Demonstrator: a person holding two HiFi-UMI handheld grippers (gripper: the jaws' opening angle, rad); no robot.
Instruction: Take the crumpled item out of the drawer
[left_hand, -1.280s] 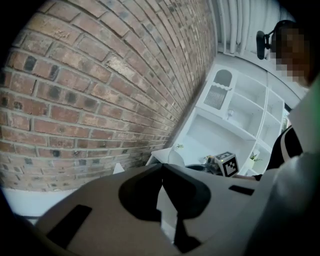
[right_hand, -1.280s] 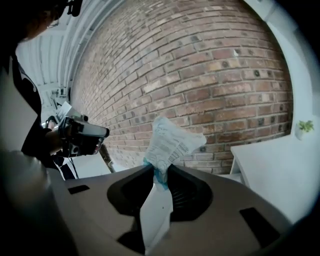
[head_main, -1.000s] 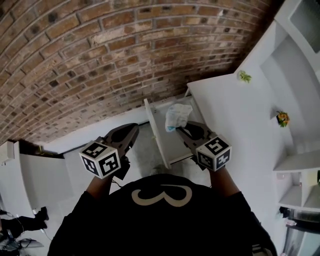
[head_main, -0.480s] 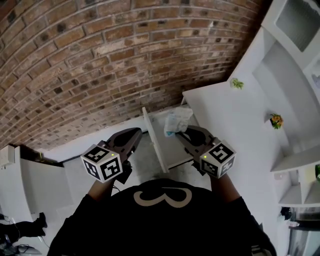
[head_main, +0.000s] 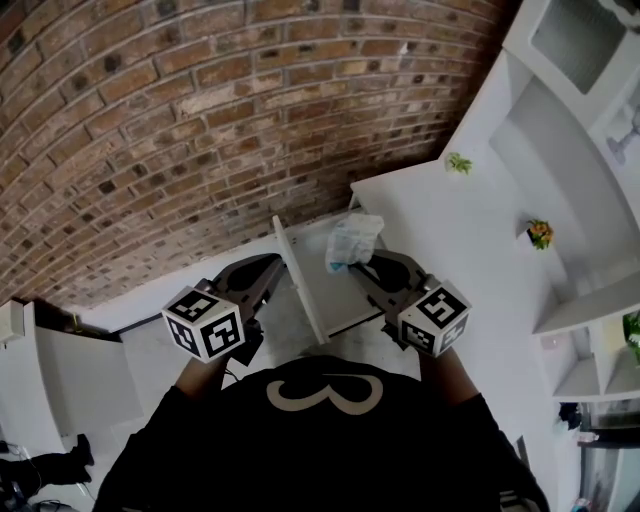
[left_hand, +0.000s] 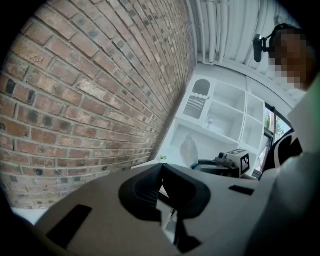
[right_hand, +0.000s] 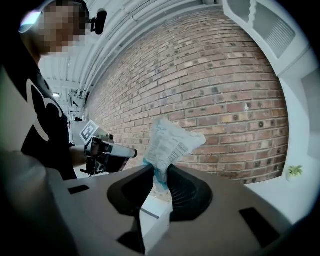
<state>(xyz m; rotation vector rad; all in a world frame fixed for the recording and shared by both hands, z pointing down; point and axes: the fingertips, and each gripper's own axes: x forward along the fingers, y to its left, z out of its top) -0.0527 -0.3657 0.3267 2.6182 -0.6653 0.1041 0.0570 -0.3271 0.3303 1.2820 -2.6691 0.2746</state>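
A crumpled white and blue packet (head_main: 352, 240) (right_hand: 169, 145) sticks up from my right gripper (head_main: 356, 268) (right_hand: 161, 176), whose jaws are shut on its lower end. It hangs above the open white drawer (head_main: 318, 292), clear of the drawer's inside. My left gripper (head_main: 268, 270) (left_hand: 160, 175) is held to the left of the drawer front, jaws shut with nothing between them. The right gripper view shows the left gripper (right_hand: 102, 150) off to the left against the brick wall.
A brick wall (head_main: 200, 120) rises behind the drawer. The white cabinet top (head_main: 460, 250) to the right carries a small green plant (head_main: 459, 162) and an orange flower pot (head_main: 540, 233). White shelving (head_main: 570, 120) stands at far right.
The right gripper still holds the packet; both grippers have stayed almost where they were, while the head view has drifted, shifting the scene slightly left and up.
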